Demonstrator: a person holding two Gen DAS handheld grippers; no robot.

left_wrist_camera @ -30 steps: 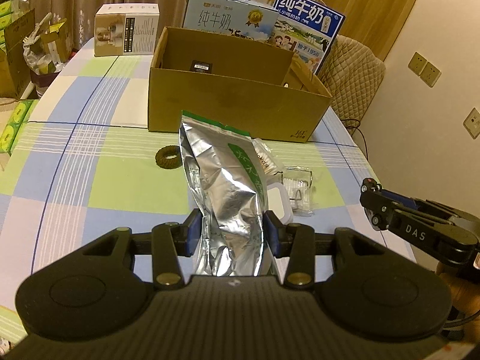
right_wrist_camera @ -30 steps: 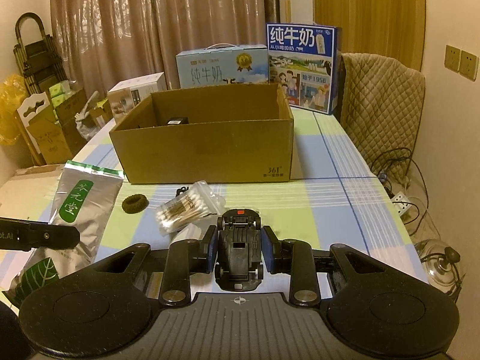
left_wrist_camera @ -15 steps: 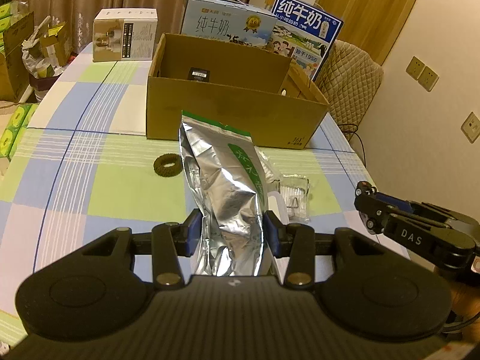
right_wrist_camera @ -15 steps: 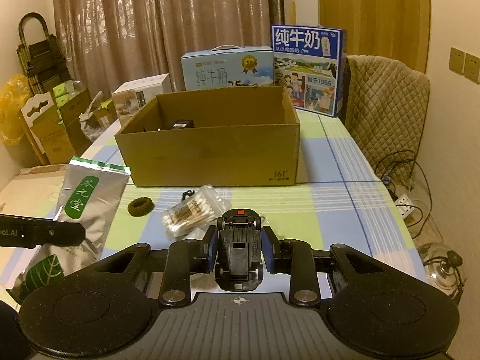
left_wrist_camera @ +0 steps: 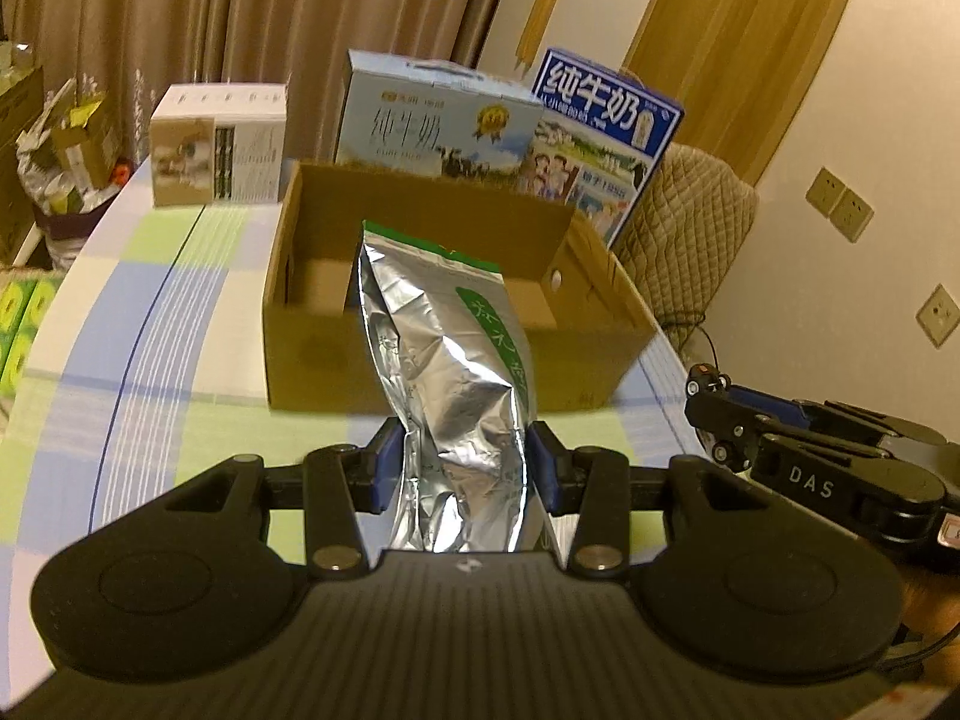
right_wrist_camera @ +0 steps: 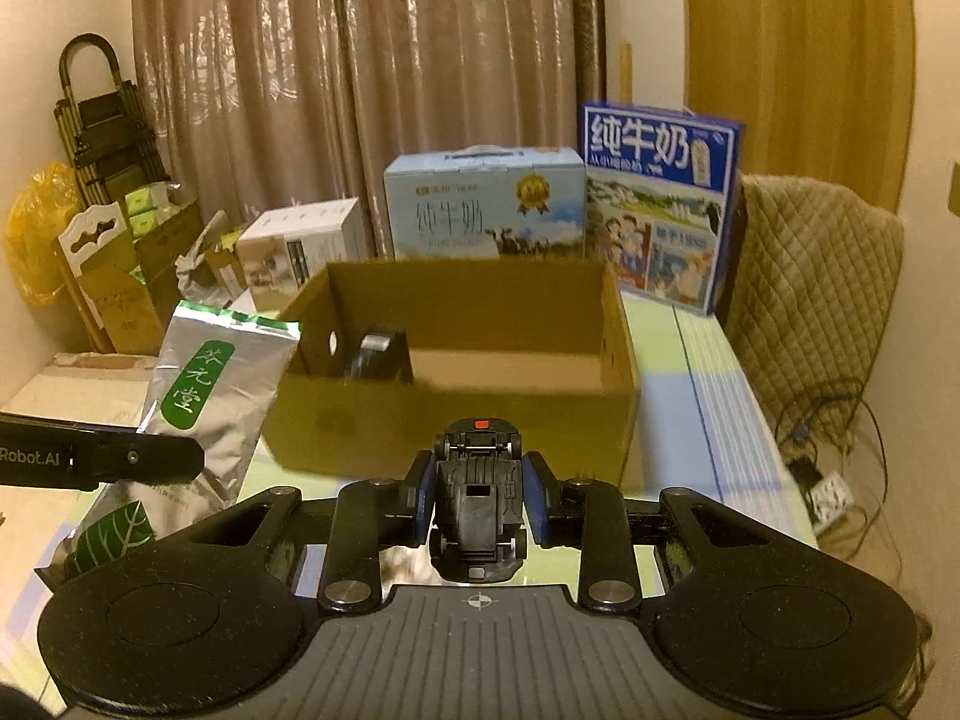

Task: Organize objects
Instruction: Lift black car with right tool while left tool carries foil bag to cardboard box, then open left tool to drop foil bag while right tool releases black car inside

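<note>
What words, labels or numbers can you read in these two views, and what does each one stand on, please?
"纯牛奶": dark blue milk carton, large white characters.
"纯牛奶": light blue milk carton, fainter print.
"DAS": side of the right gripper.
"Robot.AI": side of the left gripper.
Foil pouch: three white characters on a green oval, too stylised to read surely.
White box: print too small.

Checked table [left_wrist_camera: 150, 372] bearing cardboard box [left_wrist_camera: 336, 360]
</note>
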